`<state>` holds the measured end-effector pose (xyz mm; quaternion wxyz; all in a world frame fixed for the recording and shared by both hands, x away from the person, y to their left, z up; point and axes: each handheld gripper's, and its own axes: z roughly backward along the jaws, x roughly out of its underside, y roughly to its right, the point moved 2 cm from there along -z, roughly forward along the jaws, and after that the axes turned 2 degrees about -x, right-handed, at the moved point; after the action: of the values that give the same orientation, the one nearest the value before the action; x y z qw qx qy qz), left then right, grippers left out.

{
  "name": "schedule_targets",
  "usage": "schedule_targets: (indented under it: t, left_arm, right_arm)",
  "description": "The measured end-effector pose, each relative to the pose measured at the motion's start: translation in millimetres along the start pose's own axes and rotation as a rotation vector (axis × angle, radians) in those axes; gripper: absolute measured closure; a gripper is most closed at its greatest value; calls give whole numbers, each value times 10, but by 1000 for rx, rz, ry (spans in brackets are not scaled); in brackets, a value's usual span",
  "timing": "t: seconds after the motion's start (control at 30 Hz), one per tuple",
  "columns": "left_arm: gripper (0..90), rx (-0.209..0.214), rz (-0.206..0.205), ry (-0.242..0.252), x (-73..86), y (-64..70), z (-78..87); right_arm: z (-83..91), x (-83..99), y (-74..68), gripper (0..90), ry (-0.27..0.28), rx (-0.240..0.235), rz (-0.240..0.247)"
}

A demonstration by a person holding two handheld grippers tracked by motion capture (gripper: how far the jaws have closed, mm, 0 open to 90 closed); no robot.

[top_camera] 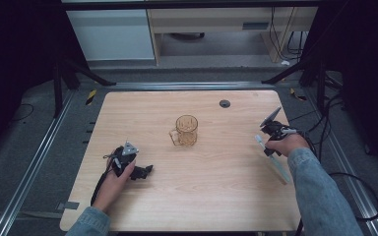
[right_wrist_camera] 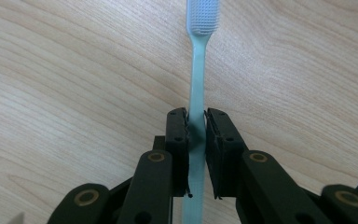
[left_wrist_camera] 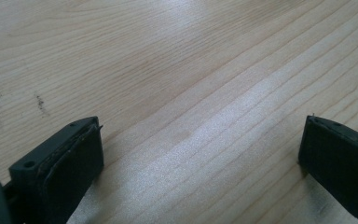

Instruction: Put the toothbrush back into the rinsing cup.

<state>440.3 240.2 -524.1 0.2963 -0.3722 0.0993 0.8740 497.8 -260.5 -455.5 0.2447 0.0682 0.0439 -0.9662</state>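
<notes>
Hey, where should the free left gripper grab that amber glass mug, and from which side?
Probably the handle: the mug stands upright and the handle sticks out toward the left gripper, whose jaws stand wide open. Come in level from that side and close on the loop; the round glass body looks wider and slipperier.

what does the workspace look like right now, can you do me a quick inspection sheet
surface: light wooden table, faint dark scuffs in the left gripper view, a round dark grommet near the far edge
job's things: pale blue toothbrush clamped by its handle; amber glass mug upright mid-table, apart from both grippers
clutter: nothing seen
grippers: left gripper open over bare wood with its jaws wide apart; right gripper shut on the toothbrush
cables: black cable trails from the left gripper; more black cables on the floor to the right
surroundings: grey floor, black frame legs, pale cabinets beyond the table
</notes>
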Motion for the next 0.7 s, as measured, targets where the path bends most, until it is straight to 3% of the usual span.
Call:
schedule_targets:
  t: [0.37,0.7]
  left_arm:
    - [0,0,-3,-1,0,-2,0]
    - [0,0,-2,-1,0,-1,1]
  right_arm:
    - [98,-52,-84,796,32,-18,25]
    - [173,-112,-285,796,67,-31,73]
